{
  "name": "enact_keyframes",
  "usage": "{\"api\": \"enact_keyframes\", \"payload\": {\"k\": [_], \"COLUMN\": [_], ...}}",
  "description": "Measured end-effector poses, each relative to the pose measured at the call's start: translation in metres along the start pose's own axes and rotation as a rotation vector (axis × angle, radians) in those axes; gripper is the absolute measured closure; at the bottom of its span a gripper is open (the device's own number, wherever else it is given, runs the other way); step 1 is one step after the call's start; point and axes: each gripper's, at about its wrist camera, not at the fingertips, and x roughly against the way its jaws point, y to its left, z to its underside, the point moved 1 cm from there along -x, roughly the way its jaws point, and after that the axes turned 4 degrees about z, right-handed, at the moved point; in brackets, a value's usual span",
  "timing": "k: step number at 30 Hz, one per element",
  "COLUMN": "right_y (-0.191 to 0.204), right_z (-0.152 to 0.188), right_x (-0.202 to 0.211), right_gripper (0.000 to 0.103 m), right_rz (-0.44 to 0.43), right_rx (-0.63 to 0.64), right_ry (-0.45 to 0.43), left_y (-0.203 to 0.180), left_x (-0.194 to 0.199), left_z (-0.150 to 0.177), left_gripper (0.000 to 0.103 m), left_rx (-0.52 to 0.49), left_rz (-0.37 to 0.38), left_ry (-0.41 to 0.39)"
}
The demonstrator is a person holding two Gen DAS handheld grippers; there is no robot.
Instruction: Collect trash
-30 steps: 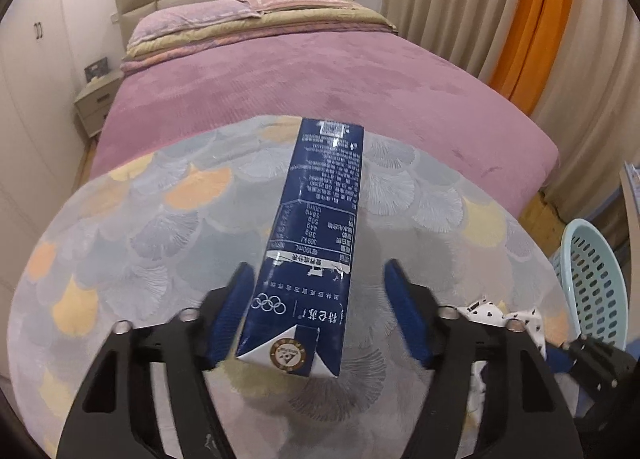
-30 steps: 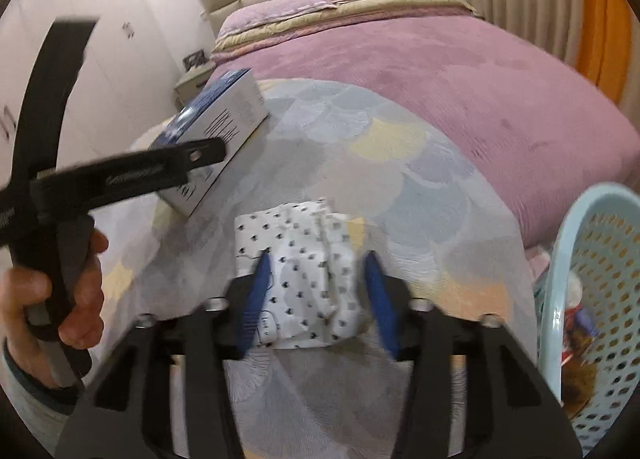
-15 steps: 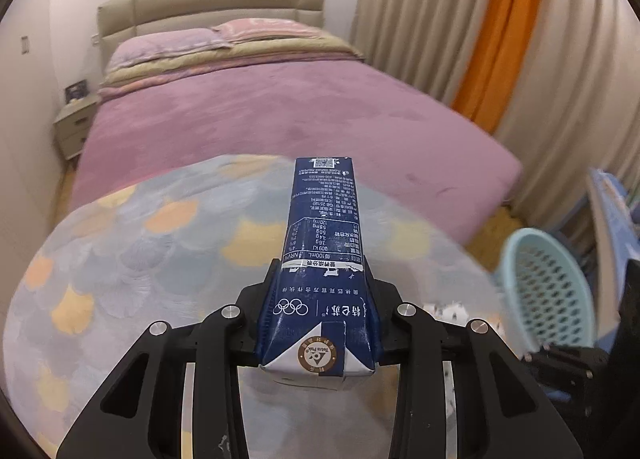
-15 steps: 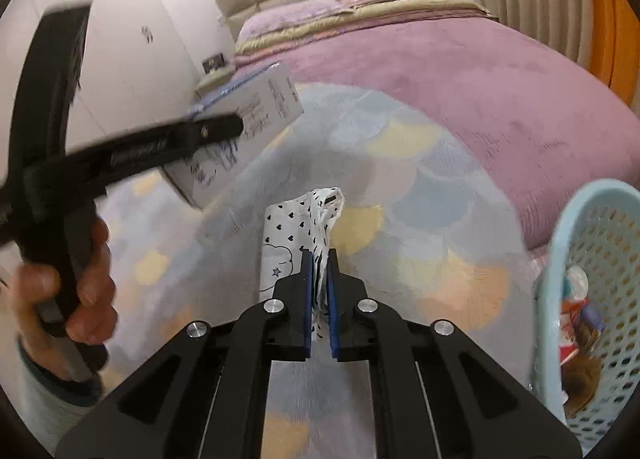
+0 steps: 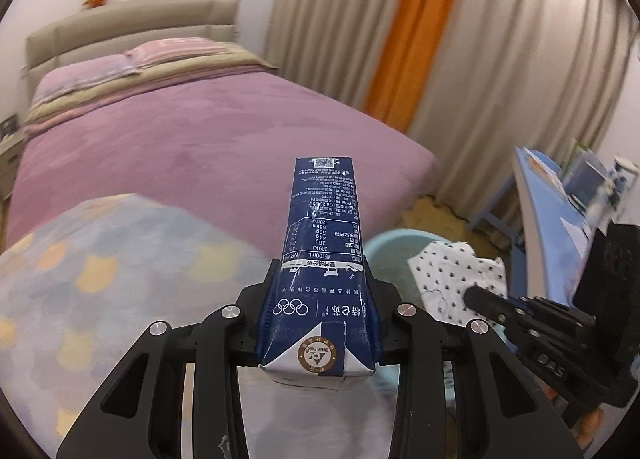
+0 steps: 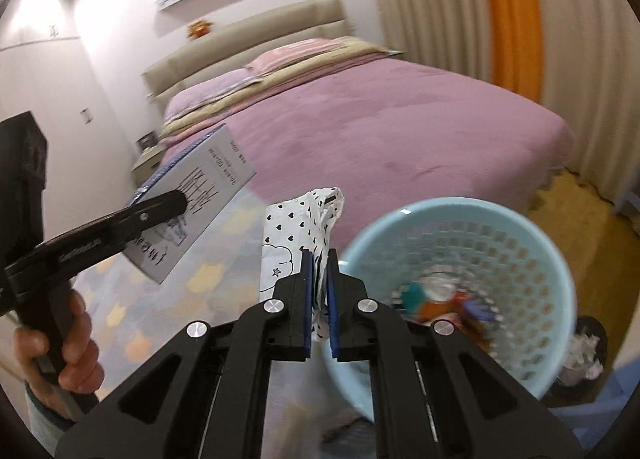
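Bed (image 5: 192,147): purple cover, pillows at the headboard; fills the background of both views. No part in the task.

Rug (image 5: 100,259): pastel scallop pattern, spread below and left of both grippers. Nothing is seen lying on the visible part.

Basket (image 6: 552,259): pale blue perforated plastic, standing on the floor at the foot of the bed, right of the rug. Blurred trash already lies at the bottom. In the left view only a bit of its rim shows behind the carton.

Carton (image 5: 322,259): dark blue drink carton with white print, held in the air, long axis pointing away from the camera. Left gripper (image 5: 318,323): fingers pinching the carton near its base, one on each side. In the right view the carton hangs over the rug, left of the basket and clear of it.

Wrapper (image 6: 316,227): white plastic with small black hearts, crumpled, held in the air. Right gripper (image 6: 318,299): blue-padded fingers pressed nearly together on the wrapper's lower edge. The wrapper stands just left of the basket's near rim, not yet over the opening.

Step in hand, as judged: both pieces of trash are lifted and in carry toward the basket; neither is deposited.

Next move, as judged: bring the right gripper rightward over the basket mouth and spread the fingers so the wrapper drops; the left gripper needs a longer swing right, then the same release. The light wrapper may cling to a pad.
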Motion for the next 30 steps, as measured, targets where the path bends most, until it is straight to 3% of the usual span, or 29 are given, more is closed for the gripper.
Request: {"api": "enact_keyframes", "payload": {"k": [4,12,14,15,17,21,30], "right_y": [-0.046,-0.093,-0.1,-0.102,-0.11,-0.112,-0.081], "right_z": [-0.003,0.01,0.012,0.013,0.015,0.017,0.021], "right_x": [-0.002,-0.01,-0.016,-0.018,-0.022,-0.021,0.004], "right_gripper": [0.098,0.098,0.098,0.097,0.092,0.065,0.064], "right_rz": [0.05,0.115,0.119,0.117,0.115,0.109,0.096], "right_rx": [-0.105,-0.177,-0.184,-0.191,-0.216,-0.216,-0.156], "right_ry": [0.045,0.079,0.102,0.109,0.131,0.119,0.063], "left_y": [-0.035,-0.067,-0.07,-0.07,-0.068,-0.063,-0.042], "left_x": [-0.026,-0.069,-0.075,-0.076,-0.074,-0.066,-0.035], "left_z": [0.003,0.014,0.015,0.016,0.018,0.024,0.039], "left_gripper": [0.069,0.068,0.061,0.05,0.046,0.045,0.038], "left_rx": [-0.035,-0.062,-0.063,-0.055,-0.056,-0.062,-0.022], "left_rz": [0.045,0.096,0.115,0.125,0.114,0.095,0.071], "left_ry": [0.039,0.107,0.12,0.124,0.115,0.115,0.078]}}
